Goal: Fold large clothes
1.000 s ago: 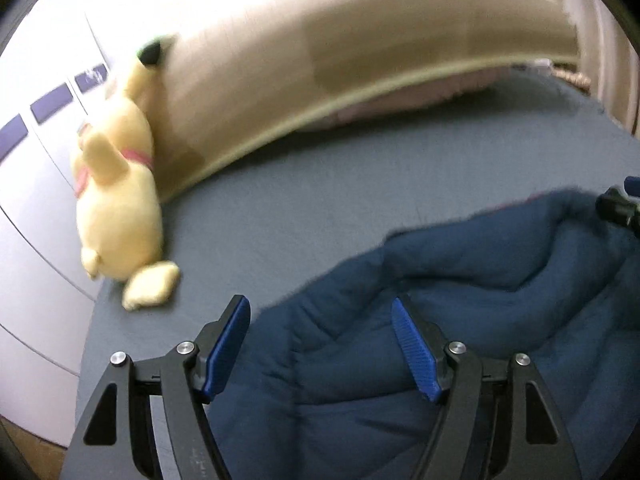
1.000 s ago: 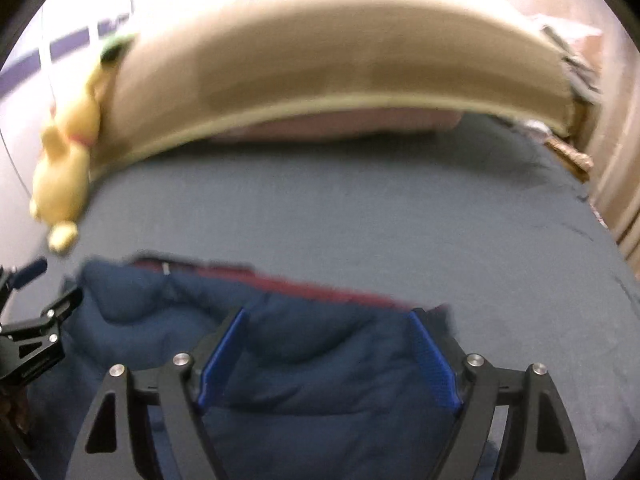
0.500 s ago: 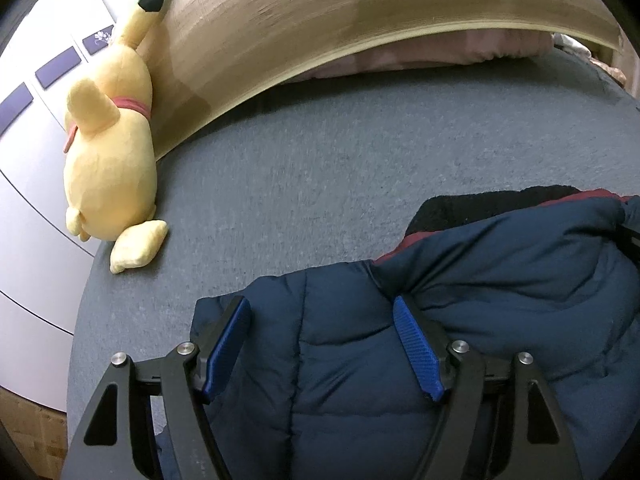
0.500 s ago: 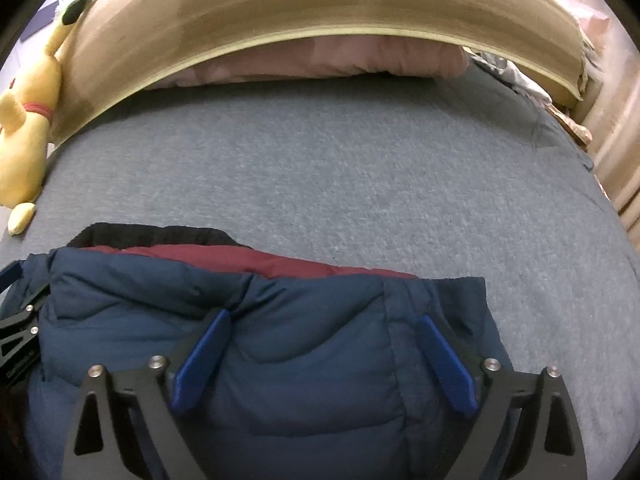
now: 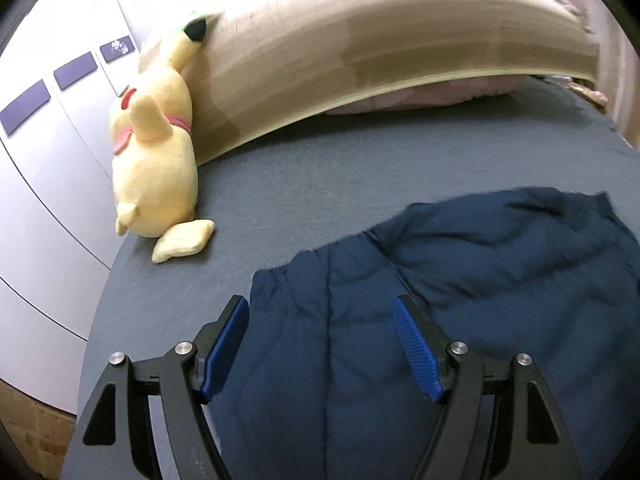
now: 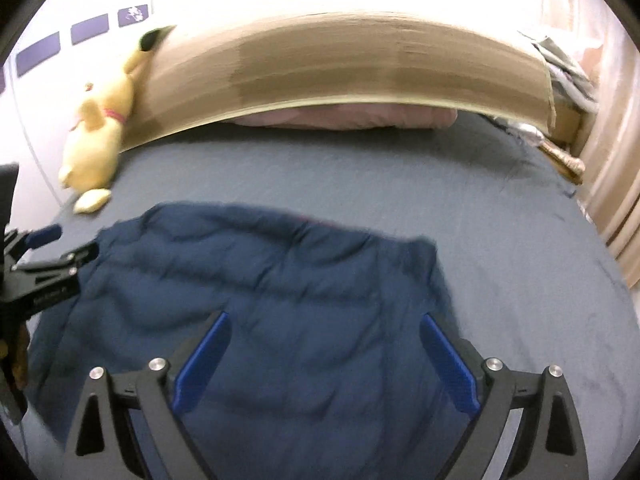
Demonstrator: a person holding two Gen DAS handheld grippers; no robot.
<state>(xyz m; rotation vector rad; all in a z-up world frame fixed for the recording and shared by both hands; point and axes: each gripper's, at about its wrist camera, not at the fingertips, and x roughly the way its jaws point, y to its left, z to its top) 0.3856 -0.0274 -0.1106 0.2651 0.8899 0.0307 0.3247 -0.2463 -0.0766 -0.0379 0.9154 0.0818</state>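
Both my wrist cameras tilt steeply down along their fingers, close over the navy jacket (image 5: 460,320) filling lower frame. Shared: jacket, grey bed (image 6: 360,176), headboard (image 5: 380,52) across top, yellow plush (image 6: 98,136) upper left.

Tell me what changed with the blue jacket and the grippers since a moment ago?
The jacket now lies flat, and its red lining and black collar, showing half a second ago, are covered. Both grippers have pulled back and up. The right gripper stands wider than a second ago, and neither it nor the left gripper pinches the jacket. The plush, headboard and bed stayed put.
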